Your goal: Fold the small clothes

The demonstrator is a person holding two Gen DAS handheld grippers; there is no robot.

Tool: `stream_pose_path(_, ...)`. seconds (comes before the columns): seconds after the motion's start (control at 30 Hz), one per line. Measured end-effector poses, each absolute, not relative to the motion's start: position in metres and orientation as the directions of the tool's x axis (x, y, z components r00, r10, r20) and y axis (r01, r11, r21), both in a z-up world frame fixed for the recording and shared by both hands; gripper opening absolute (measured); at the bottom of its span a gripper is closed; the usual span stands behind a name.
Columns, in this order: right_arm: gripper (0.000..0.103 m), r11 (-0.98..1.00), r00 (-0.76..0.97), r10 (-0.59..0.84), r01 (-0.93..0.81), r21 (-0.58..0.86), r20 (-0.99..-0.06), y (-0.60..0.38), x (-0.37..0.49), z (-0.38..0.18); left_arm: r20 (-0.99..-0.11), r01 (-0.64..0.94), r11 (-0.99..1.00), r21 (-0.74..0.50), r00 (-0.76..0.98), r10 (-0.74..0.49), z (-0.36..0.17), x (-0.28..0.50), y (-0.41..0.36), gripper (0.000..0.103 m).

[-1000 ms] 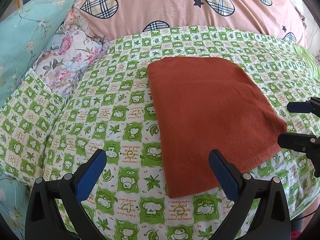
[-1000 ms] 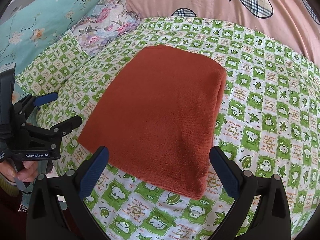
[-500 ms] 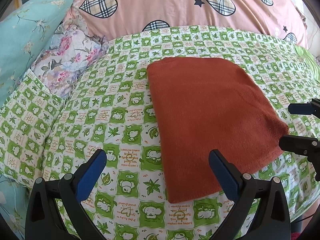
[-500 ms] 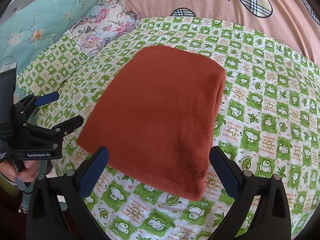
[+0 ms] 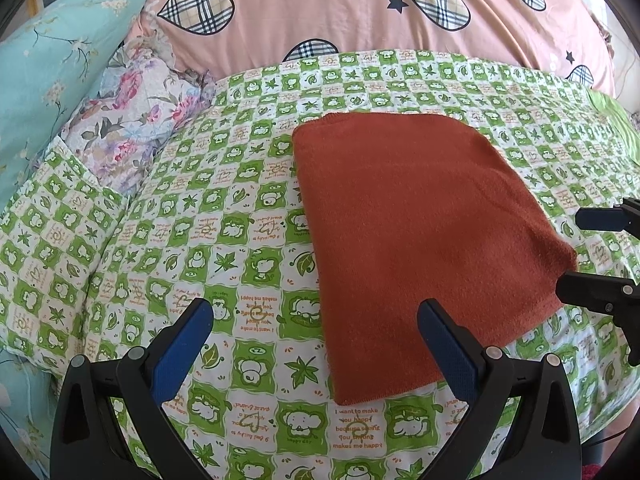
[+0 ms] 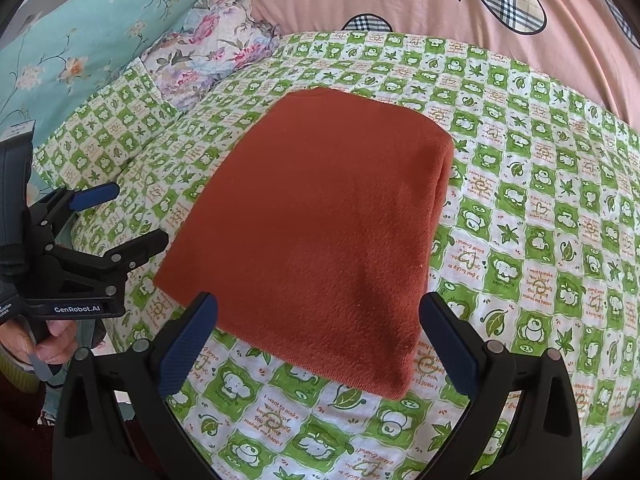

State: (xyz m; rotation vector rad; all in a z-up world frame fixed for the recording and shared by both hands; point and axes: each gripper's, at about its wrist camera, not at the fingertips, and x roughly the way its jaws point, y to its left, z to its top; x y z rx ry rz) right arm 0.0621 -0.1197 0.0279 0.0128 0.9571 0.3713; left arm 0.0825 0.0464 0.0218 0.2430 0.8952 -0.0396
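A folded rust-orange garment [image 5: 416,236] lies flat on the green checked bedspread [image 5: 224,216]; it also shows in the right wrist view [image 6: 320,232]. My left gripper [image 5: 316,340] is open and empty, hovering just in front of the garment's near left corner. It appears at the left of the right wrist view [image 6: 120,220], beside the garment's left edge. My right gripper [image 6: 320,332] is open and empty, over the garment's near edge. Its fingers [image 5: 600,256] show at the right edge of the left wrist view.
A pink quilt with plaid hearts [image 5: 360,12] lies behind the bedspread. A teal floral pillow [image 5: 52,72] and a pale floral pillow [image 5: 136,120] are at the back left. The bed edge runs along the near side.
Both grippers stay open and have barely shifted. The garment has not moved.
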Motion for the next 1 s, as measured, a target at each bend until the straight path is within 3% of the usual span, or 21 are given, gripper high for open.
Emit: stream_pose_path(1.0,0.101,0.935,0.52,0.316,-0.31,0.169,-0.794,-0.1216,0.0554,0.0317,-0.766,0.136,0.972,0.193,0.64,0.062,0.0295,0.0731,0.042,0.102)
